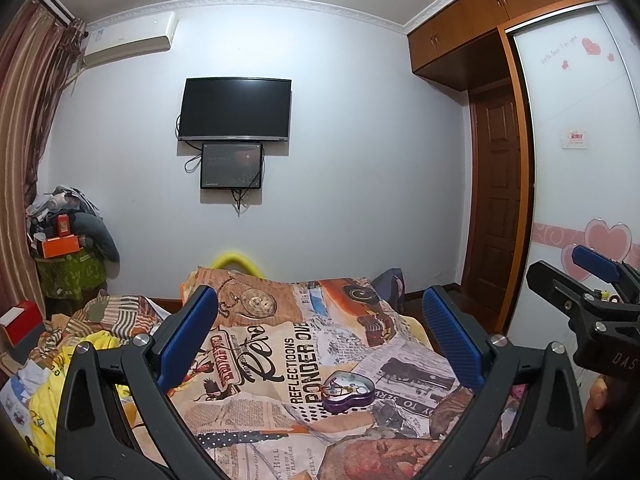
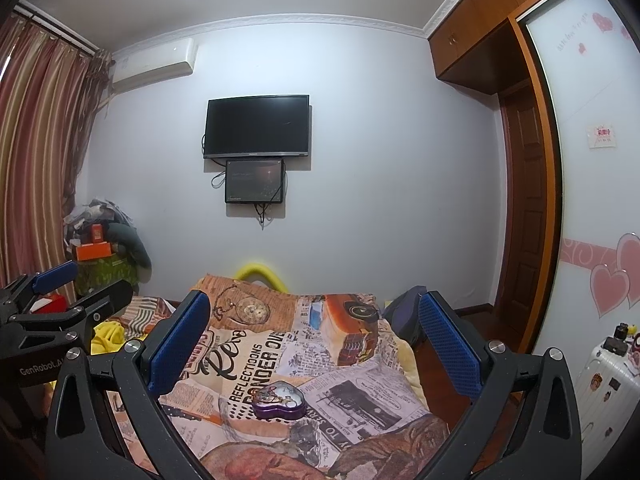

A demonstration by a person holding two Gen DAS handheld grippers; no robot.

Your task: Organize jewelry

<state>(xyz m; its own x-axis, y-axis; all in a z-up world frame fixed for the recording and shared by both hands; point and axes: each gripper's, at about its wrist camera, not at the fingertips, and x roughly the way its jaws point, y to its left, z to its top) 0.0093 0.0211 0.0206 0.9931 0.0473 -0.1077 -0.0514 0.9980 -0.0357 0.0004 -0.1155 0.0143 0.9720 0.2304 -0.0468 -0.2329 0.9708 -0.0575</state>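
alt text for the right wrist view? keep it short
An open right gripper with blue pads hovers above a purple heart-shaped tin holding tangled jewelry, which sits on a bed's newspaper-print blanket. The open left gripper enters at the left edge. Behind, a dark TV hangs on a white wall.
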